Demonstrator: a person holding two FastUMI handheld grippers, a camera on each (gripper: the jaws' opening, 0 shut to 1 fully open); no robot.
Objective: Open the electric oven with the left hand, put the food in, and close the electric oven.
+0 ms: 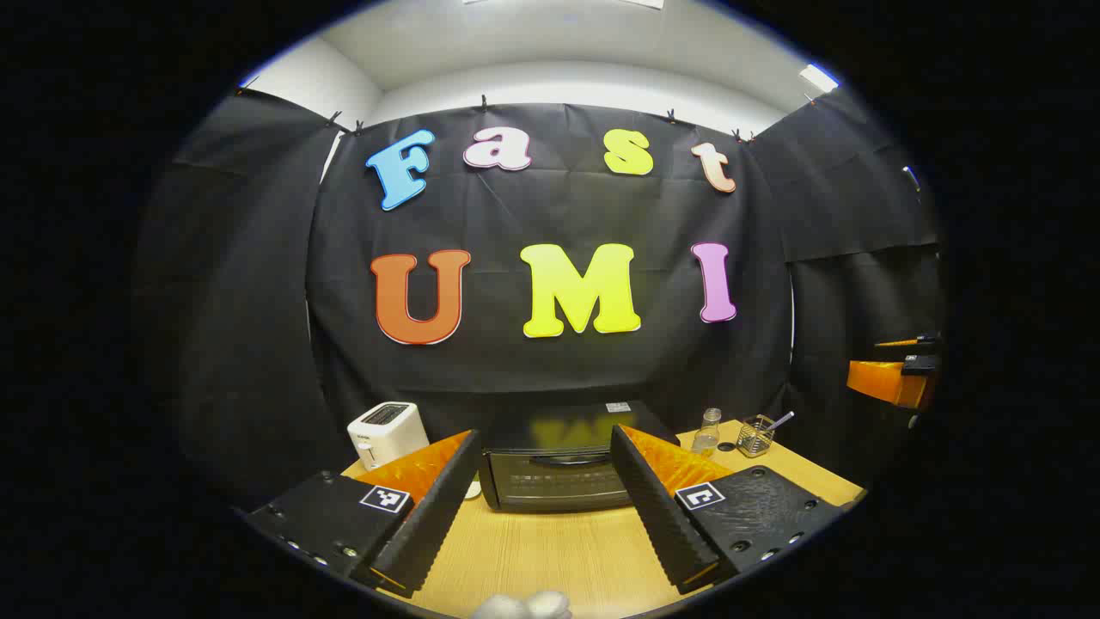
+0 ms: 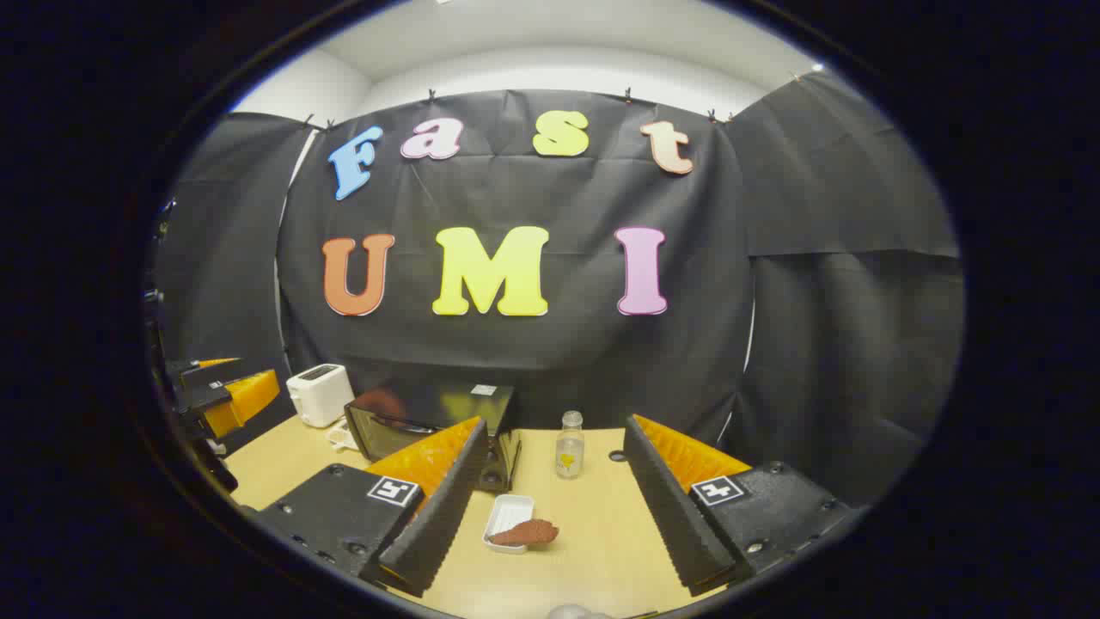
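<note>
Your left gripper (image 1: 546, 503) stands wide open and empty, the closed electric oven (image 1: 559, 468) framed between its jaws at lower centre, well ahead; your right gripper (image 2: 550, 507) gapes empty too, the food (image 2: 526, 533) on its white tray (image 2: 507, 513) lying between the jaws, oven at lower left.

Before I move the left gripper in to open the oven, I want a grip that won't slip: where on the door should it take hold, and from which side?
Take the dark bar handle running across the top of the electric oven door. It lies horizontal and stands slightly off the door, so come straight from the front with one finger above and one below. The left gripper already faces it, open.
</note>
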